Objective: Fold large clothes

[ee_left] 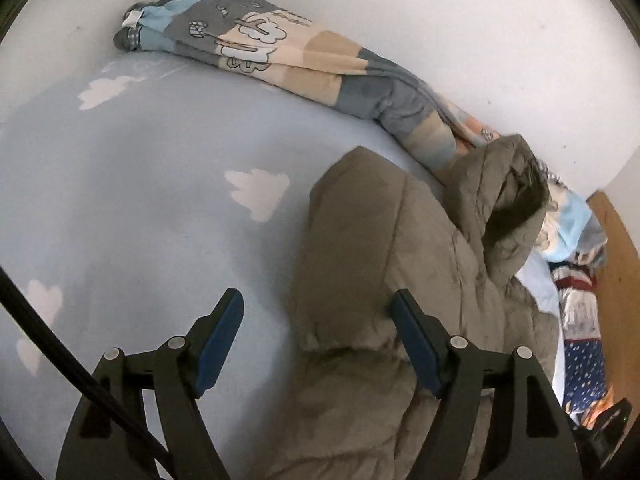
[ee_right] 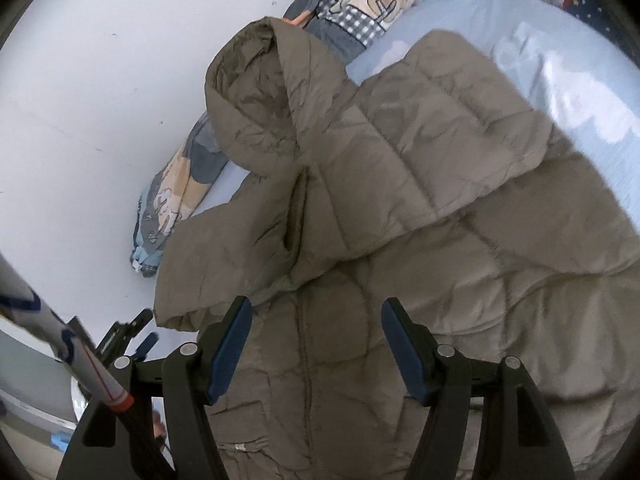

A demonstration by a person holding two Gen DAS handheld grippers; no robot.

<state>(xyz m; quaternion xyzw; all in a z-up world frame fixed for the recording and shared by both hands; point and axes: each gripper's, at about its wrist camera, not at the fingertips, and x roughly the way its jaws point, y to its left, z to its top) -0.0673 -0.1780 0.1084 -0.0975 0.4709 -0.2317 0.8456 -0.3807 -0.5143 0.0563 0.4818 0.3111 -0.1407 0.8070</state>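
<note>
On the bed: a big olive-grey puffer jacket (ee_right: pixel 420 208) lies spread over the pale blue sheet (ee_left: pixel 140 200), filling most of the right wrist view.
Jacket front: facing up, and the zip line (ee_right: pixel 306 340) runs straight toward the right camera.
Hood: bunched up at the far end against the white wall (ee_right: pixel 100 100), its dark opening (ee_left: pixel 516 204) gaping toward the left camera.
Sleeve, left view: one quilted sleeve (ee_left: pixel 352 248) lies folded in over the jacket body, cuff end toward the camera and just ahead of the fingers.
Sleeve, right view: the other sleeve (ee_right: pixel 460 128) lies folded across the chest, its edge slanting over the quilting.
Left gripper (ee_left: pixel 318 338): jaws apart and empty, blue pads showing; the sleeve's cuff sits in the gap between the fingers, but neither pad presses on it.
Right gripper (ee_right: pixel 316 346): jaws wide too, nothing pinched, poised above the zip line with the fabric beneath and no visible contact.
Sheet: white cloud shapes (ee_left: pixel 258 192) scattered over the blue, bare to the left of the jacket.
Along the wall: a rolled patchwork quilt (ee_left: pixel 280 52) in blue, grey and cream, its near end touching the hood.
Far right, left view: more patterned bedding (ee_left: pixel 580 320) heaped against a wooden board (ee_left: pixel 616 248).
</note>
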